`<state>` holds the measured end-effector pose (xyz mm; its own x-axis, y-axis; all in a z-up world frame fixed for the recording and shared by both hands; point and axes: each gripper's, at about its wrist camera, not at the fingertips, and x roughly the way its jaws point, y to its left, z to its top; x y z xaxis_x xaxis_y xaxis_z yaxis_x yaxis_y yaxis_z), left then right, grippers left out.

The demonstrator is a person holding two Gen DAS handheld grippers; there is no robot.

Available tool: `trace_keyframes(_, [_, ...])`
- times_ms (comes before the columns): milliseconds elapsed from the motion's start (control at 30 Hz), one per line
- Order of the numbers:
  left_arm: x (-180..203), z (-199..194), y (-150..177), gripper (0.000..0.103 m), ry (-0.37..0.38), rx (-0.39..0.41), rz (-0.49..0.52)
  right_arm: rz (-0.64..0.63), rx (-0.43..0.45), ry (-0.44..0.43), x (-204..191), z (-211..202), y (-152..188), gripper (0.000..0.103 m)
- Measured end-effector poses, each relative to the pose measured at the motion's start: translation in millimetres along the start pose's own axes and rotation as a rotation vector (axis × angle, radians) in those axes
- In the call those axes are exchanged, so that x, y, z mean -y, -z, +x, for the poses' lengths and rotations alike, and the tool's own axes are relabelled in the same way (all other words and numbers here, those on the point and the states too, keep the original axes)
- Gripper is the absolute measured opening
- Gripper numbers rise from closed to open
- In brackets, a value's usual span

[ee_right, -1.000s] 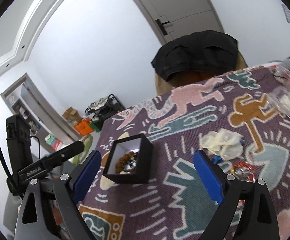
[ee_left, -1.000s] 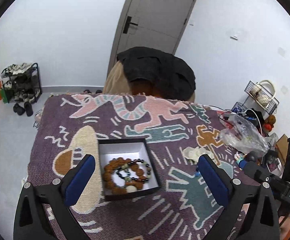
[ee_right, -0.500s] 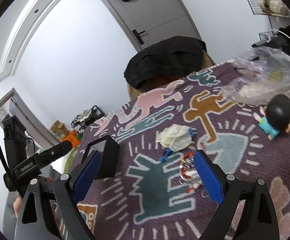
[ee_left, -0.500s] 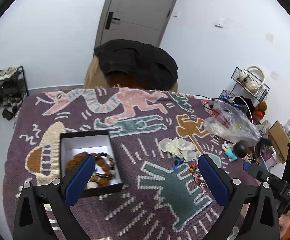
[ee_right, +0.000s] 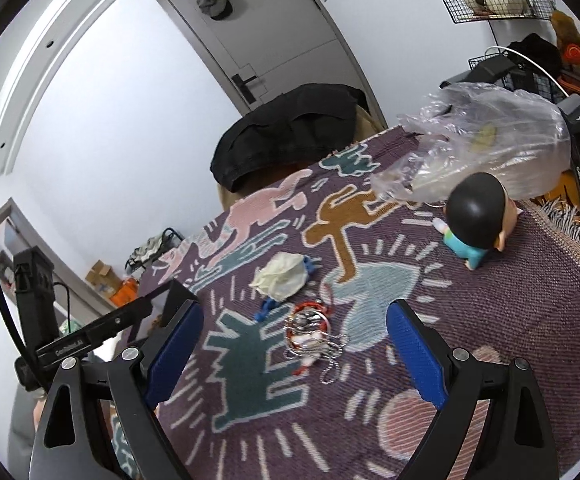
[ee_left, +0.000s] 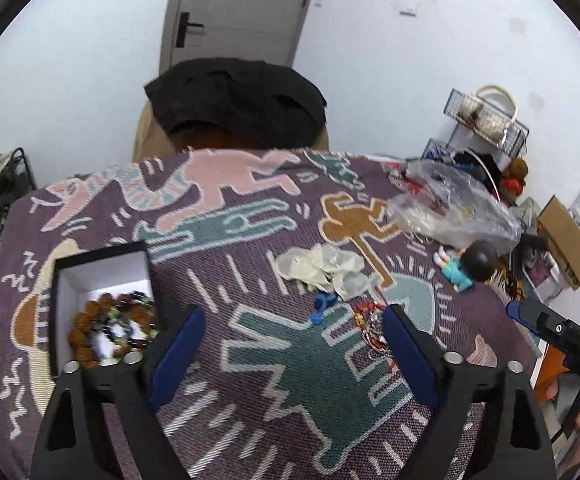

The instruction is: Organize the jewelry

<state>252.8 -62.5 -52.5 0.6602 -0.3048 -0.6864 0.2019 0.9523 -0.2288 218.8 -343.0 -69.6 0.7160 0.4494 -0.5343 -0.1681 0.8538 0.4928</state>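
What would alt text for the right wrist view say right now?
The right gripper hangs open and empty above a tangle of red and silver jewelry on a patterned purple cloth. Beyond lie a crumpled pale wad, a toy figure and a clear plastic bag.

Left finger [ee_left: 173, 354] hides the near corner of the box [ee_left: 101, 264] and some beads [ee_left: 109, 320]. In the right view, the box [ee_right: 165, 306] interior is hidden. Bag [ee_right: 486, 140] contents are indistinct.
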Motion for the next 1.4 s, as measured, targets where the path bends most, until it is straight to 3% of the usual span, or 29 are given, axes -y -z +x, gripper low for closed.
trace_keyframes(333, [15,53,9,0.064,0.04,-0.122,0.013,0.045,-0.052,0.006,26,19,7,0.067])
trace_keyframes(767, [20,118,11,0.046,-0.001,-0.215,0.038,0.082,-0.073,0.019,44,36,9,0.066])
trace_keyframes(867, [24,125,10,0.037,-0.027,-0.198,0.078,0.084,-0.078,0.022,45,39,10,0.066])
trace_keyframes(900, [26,126,10,0.027,-0.037,-0.195,0.095,0.083,-0.081,0.023,44,40,10,0.066])
trace_keyframes(933, [28,126,11,0.012,-0.038,-0.194,0.109,0.083,-0.083,0.023,44,41,10,0.066])
trace_keyframes(967, [28,127,11,0.01,-0.027,-0.199,0.115,0.081,-0.085,0.022,42,42,10,0.066])
trace_keyframes(1133, [23,118,11,0.01,0.03,-0.19,0.095,0.062,-0.099,0.016,33,50,10,0.066])
trace_keyframes(1400, [15,71,-3,0.009,0.062,-0.102,0.073,0.02,-0.146,0.052,15,72,8,0.066])
